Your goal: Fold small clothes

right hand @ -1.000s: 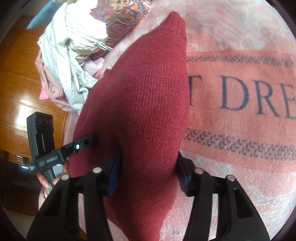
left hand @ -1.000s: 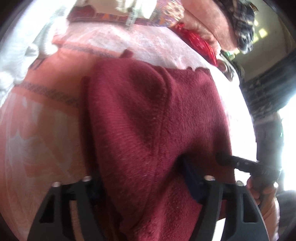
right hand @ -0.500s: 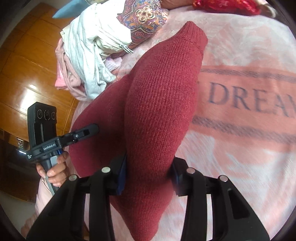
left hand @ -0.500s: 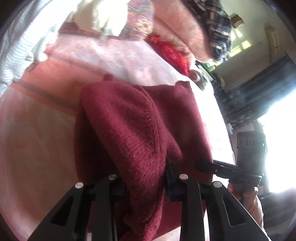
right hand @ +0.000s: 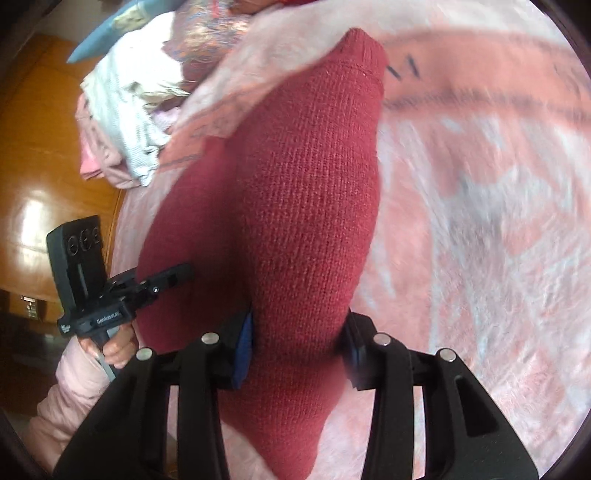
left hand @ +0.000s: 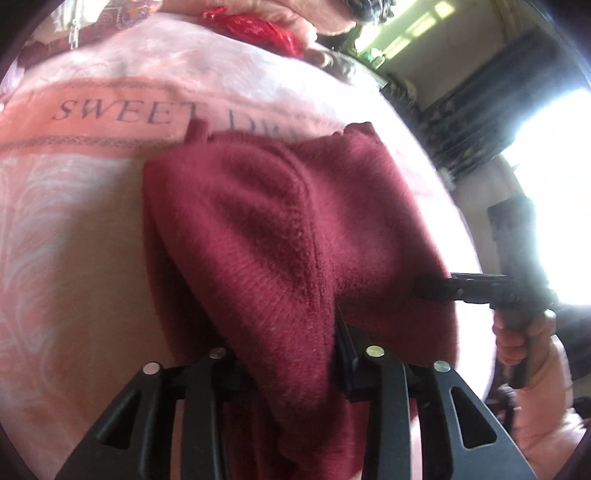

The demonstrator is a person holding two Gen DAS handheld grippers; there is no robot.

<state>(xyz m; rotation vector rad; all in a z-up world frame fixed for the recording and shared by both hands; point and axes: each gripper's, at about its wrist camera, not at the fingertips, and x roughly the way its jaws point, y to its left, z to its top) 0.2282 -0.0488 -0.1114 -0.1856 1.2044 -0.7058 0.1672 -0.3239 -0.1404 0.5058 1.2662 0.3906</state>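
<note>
A dark red knitted garment (left hand: 280,236) lies bunched on a pink blanket (left hand: 74,229) printed "SWEET DREAMS". My left gripper (left hand: 284,354) is shut on a fold of it, the cloth draped over the jaws. My right gripper (right hand: 299,336) is shut on another fold of the same garment (right hand: 310,206), whose far end points away toward the blanket's lettering. The right gripper also shows in the left wrist view (left hand: 436,288), at the garment's right edge. The left gripper also shows in the right wrist view (right hand: 177,275), at its left edge.
A pile of white, pink and patterned clothes (right hand: 125,96) lies at the blanket's far left corner, above a wooden floor (right hand: 40,155). A red item (left hand: 255,29) and more fabric lie at the blanket's far edge. A bright window (left hand: 554,192) is on the right.
Both grippers have kept hold of the garment and carried it across the blanket. The lettering has come into the left wrist view; the right view has swung, blurring the blanket.
</note>
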